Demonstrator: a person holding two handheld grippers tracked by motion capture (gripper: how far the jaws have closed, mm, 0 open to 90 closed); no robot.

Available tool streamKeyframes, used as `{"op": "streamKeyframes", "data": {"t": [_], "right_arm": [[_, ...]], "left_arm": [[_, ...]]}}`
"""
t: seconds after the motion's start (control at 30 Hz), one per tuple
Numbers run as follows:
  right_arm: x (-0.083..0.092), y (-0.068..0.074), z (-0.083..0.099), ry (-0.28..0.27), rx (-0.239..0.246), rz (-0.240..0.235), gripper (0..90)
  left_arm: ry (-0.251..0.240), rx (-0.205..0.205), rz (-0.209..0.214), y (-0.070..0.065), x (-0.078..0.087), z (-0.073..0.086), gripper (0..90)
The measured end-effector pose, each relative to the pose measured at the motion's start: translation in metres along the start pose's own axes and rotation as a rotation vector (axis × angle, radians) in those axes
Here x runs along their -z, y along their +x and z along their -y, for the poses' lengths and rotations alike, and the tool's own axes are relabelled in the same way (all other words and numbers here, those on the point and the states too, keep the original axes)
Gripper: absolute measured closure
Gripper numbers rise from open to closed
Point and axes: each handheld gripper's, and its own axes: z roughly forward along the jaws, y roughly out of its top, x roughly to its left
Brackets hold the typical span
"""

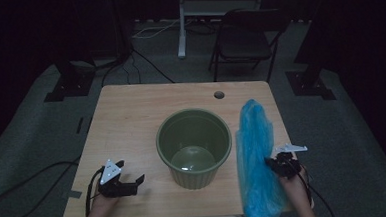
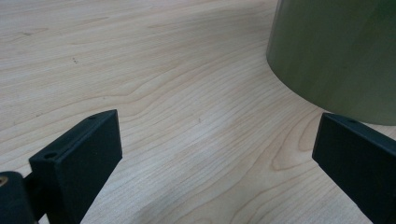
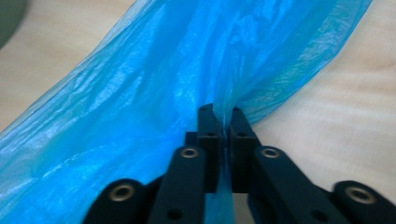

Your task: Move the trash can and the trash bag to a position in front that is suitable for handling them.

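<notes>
While the right gripper (image 3: 223, 122) is pinching the blue plastic bag (image 1: 255, 160), the left gripper (image 1: 126, 182) is waiting with jaws spread, holding nothing.

The bag is lying at 3 o'clock of the green bucket (image 1: 194, 147), on the table (image 1: 131, 116); lifting it slowly with the pinch kept firm looks wise, the film being slippery. I am counting one bag, one bucket, two grippers.

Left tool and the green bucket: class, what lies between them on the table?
Only bare wooden table. In the left gripper view, the open left tool faces the green bucket across uncovered wood.
</notes>
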Motion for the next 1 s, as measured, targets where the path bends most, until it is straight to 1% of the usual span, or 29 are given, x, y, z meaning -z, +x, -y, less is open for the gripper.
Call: {"op": "streamKeyframes", "data": {"t": [0.03, 0.1, 0.17, 0.23, 0.3, 0.37, 0.43, 0.47, 0.5, 0.53, 0.57, 0.6, 0.63, 0.67, 0.73, 0.83, 0.87, 0.93, 1.0], "right_arm": [[0.004, 0.002, 0.004, 0.004, 0.003, -0.009, 82.1], [0.016, 0.005, 0.015, 0.006, -0.009, -0.031, 80.1], [0.025, 0.008, 0.023, 0.019, -0.023, -0.038, 67.5], [0.038, 0.013, 0.035, 0.009, -0.036, -0.039, 54.1], [0.049, 0.013, 0.041, -0.007, -0.051, -0.035, 48.1], [0.058, 0.011, 0.041, -0.043, -0.069, -0.011, 39.8], [0.063, 0.006, 0.035, -0.074, -0.089, 0.013, 30.7], [0.064, 0.003, 0.031, -0.083, -0.090, 0.026, 28.5], [0.063, 0.000, 0.026, -0.090, -0.091, 0.029, 26.6], [0.059, -0.005, 0.019, -0.099, -0.103, 0.032, 25.6], [0.056, -0.009, 0.015, -0.107, -0.112, 0.021, 25.6], [0.051, -0.013, 0.010, -0.111, -0.128, 0.011, 25.0], [0.043, -0.017, 0.003, -0.107, -0.135, 0.022, 24.1], [0.038, -0.020, -0.001, -0.103, -0.132, 0.019, 22.3], [0.023, -0.022, -0.012, -0.084, -0.123, 0.032, 22.1], [0.006, -0.025, -0.025, -0.057, -0.106, 0.044, 21.3], [-0.002, -0.026, -0.029, -0.039, -0.101, 0.060, 21.3], [-0.011, -0.028, -0.035, -0.015, -0.092, 0.091, 21.3], [-0.019, -0.031, -0.039, -0.004, -0.096, 0.110, 21.6]], "left_arm": [[0.002, 0.000, -0.003, 0.000, 0.000, 0.000, 2.0], [0.005, 0.002, -0.004, 0.000, 0.000, 0.001, 1.9], [0.003, -0.001, -0.006, 0.000, 0.001, 0.000, 1.9], [-0.003, 0.004, -0.007, 0.000, 0.002, 0.000, 2.0], [-0.012, 0.015, -0.005, 0.001, 0.002, 0.000, 2.0], [-0.014, 0.016, -0.004, 0.001, 0.002, 0.000, 2.0], [-0.016, 0.014, -0.003, 0.000, 0.002, -0.001, 2.0], [-0.016, 0.009, -0.003, -0.001, 0.002, -0.001, 1.9], [-0.017, 0.005, -0.005, -0.001, 0.003, -0.001, 2.0], [-0.017, 0.005, -0.005, -0.001, 0.003, -0.001, 2.0], [-0.020, 0.009, -0.006, -0.001, 0.003, 0.000, 1.9], [-0.020, 0.009, -0.006, -0.001, 0.003, 0.000, 2.0], [-0.017, 0.015, -0.006, 0.001, 0.004, 0.000, 2.0], [-0.017, 0.018, -0.008, 0.001, 0.004, 0.000, 2.0], [-0.018, 0.023, -0.005, 0.001, 0.004, 0.001, 1.9], [-0.018, 0.025, -0.007, 0.002, 0.005, 0.001, 2.0], [-0.018, 0.024, -0.007, 0.002, 0.005, 0.001, 1.9], [-0.018, 0.028, -0.007, 0.002, 0.005, 0.002, 1.9], [-0.018, 0.028, -0.009, 0.002, 0.005, 0.002, 2.0]]}}
